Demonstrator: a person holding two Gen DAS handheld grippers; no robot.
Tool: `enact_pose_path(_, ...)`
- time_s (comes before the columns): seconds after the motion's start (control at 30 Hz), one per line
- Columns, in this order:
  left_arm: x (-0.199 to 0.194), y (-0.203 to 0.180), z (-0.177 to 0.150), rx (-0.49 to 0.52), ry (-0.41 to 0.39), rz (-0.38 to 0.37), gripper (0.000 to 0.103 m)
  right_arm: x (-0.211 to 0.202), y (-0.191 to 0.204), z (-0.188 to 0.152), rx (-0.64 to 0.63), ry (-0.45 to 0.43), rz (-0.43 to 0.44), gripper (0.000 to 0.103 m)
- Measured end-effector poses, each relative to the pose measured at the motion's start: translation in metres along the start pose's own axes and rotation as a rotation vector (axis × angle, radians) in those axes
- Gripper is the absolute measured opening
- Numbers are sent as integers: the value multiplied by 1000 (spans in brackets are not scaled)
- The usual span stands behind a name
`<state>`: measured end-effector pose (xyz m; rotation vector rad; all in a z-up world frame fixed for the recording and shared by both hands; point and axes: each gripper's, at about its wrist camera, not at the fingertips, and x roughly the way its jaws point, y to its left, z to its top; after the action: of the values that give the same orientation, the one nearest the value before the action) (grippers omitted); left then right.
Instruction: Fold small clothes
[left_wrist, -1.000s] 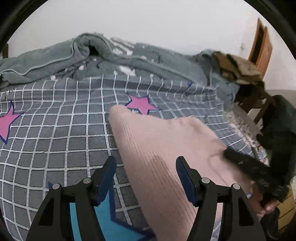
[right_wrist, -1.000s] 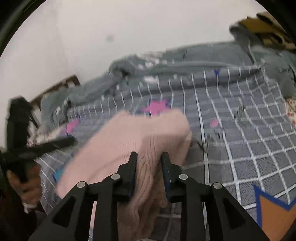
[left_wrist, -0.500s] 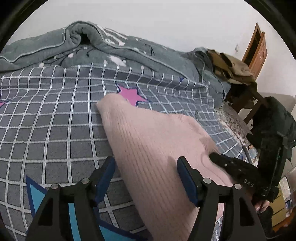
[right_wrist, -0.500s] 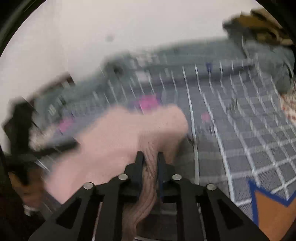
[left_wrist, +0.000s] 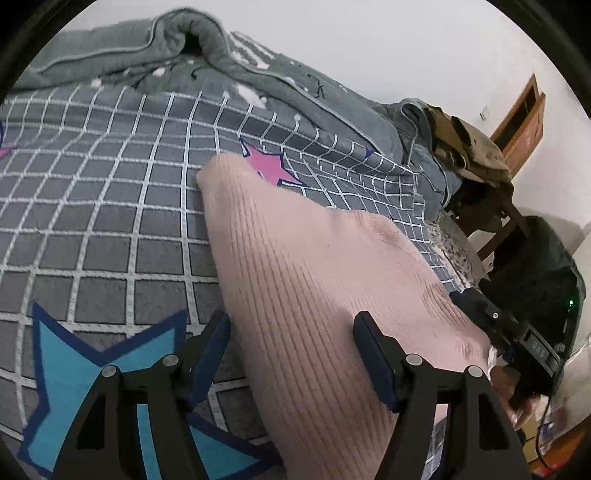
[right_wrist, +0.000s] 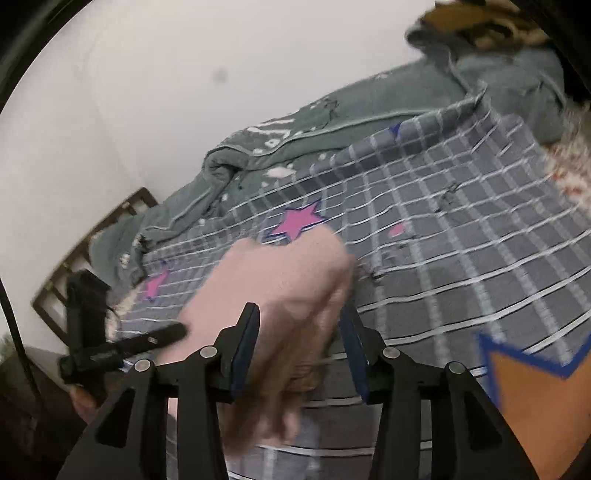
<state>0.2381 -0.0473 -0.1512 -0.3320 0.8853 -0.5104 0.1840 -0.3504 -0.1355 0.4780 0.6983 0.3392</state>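
Note:
A pink ribbed knit garment (left_wrist: 317, 280) lies spread on the checked bed sheet (left_wrist: 110, 229). My left gripper (left_wrist: 291, 332) hovers open low over its near part; one finger is beside the garment's left edge, the other above the knit, and nothing is pinched. In the right wrist view the same garment (right_wrist: 288, 280) bunches up between the fingers of my right gripper (right_wrist: 299, 332), whose jaws are opening off the fabric. Each view shows the other gripper at the garment's far side: the right one (left_wrist: 517, 332), the left one (right_wrist: 122, 347).
A grey blanket (left_wrist: 229, 74) is heaped along the wall side of the bed. Clothes (left_wrist: 465, 147) are piled on a chair past the bed's corner, near a wooden door (left_wrist: 524, 122). A wooden headboard (right_wrist: 92, 258) shows at the left.
The right gripper's jaws, pinched tight on the pink fabric half a second ago, have spread apart. The left gripper has sunk a little closer to the garment and rolled slightly.

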Motion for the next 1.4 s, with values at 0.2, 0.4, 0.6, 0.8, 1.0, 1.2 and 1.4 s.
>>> enact_pose_path(0.2, 13, 3, 1, -43, 34, 1, 71, 40, 29, -8, -100, 108, -164, 50)
enact_pose_path(0.4, 20, 1, 2, -51, 49, -3, 68, 46, 2, -17, -10, 153, -132, 58)
enact_pose_path(0.6, 16, -5, 3, -32, 13, 24, 54, 54, -2, -20, 49, 175, -61, 58)
enact_pose_path(0.8, 10, -9, 4, -10, -21, 33, 42, 66, 2, -18, 71, 171, -14, 43)
enact_pose_path(1.0, -1, -11, 6, 4, -65, 37, 38, 53, 19, -13, 43, 74, 6, 31)
enact_pose_path(1.2, -30, 7, 17, -6, -145, 65, 37, 58, 52, -5, 12, 27, 64, 29)
enact_pose_path(1.4, -56, 37, 33, -26, -201, 108, 37, 86, 89, 0, 1, 17, 112, 28)
